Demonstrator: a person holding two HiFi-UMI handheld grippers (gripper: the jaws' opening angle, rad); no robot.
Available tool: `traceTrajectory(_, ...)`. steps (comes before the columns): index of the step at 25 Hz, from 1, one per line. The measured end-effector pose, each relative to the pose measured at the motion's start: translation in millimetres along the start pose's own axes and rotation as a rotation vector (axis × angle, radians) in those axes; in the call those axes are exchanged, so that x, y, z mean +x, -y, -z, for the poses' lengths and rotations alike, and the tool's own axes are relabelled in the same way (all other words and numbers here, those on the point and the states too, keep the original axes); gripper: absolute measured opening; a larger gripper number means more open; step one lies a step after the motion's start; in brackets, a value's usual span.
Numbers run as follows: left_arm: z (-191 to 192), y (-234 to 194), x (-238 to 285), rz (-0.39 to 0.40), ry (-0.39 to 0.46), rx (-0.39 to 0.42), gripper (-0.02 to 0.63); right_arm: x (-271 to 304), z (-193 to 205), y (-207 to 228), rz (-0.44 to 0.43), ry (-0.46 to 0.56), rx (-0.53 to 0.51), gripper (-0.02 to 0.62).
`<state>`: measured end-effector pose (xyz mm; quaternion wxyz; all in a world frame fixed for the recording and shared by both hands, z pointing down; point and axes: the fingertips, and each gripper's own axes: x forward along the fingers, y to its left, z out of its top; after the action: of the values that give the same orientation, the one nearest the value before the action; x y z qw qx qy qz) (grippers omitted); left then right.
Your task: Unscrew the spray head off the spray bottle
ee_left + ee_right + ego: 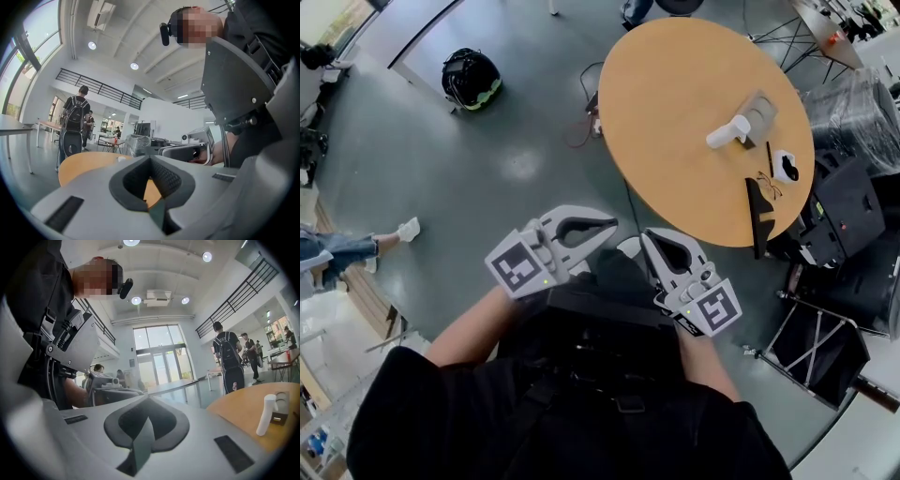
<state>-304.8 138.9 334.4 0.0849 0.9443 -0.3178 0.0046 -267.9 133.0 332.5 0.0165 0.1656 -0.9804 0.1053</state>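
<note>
The left forearm (464, 333) and right forearm (708, 366) reach forward side by side. The left gripper (609, 225) and right gripper (647, 236) have their jaws closed and empty, tips angled toward each other

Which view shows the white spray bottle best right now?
The right gripper view: the spray bottle appears largest there, side-on on the table, near the picture's right edge. The head view shows it smaller, from above, unobstructed. The left gripper view shows only a white speck on the table, too small to identify.
</note>
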Motion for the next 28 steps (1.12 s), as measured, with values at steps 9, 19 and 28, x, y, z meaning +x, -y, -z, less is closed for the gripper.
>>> traceTrajectory(9,-4,-31,64,0.008,-0.028,0.004,0.021,-10,-10,74,0.031,0.048,0.008,0.006)
traceTrajectory(19,-12,-59,173,0.044,-0.065,0.002,0.021,-49,-26,177,0.077,0.082,0.019,0.006)
traceTrajectory(28,-14,-65,264,0.066,-0.099,0.021,0.021,-95,-31,253,0.098,0.105,0.039,0.006)
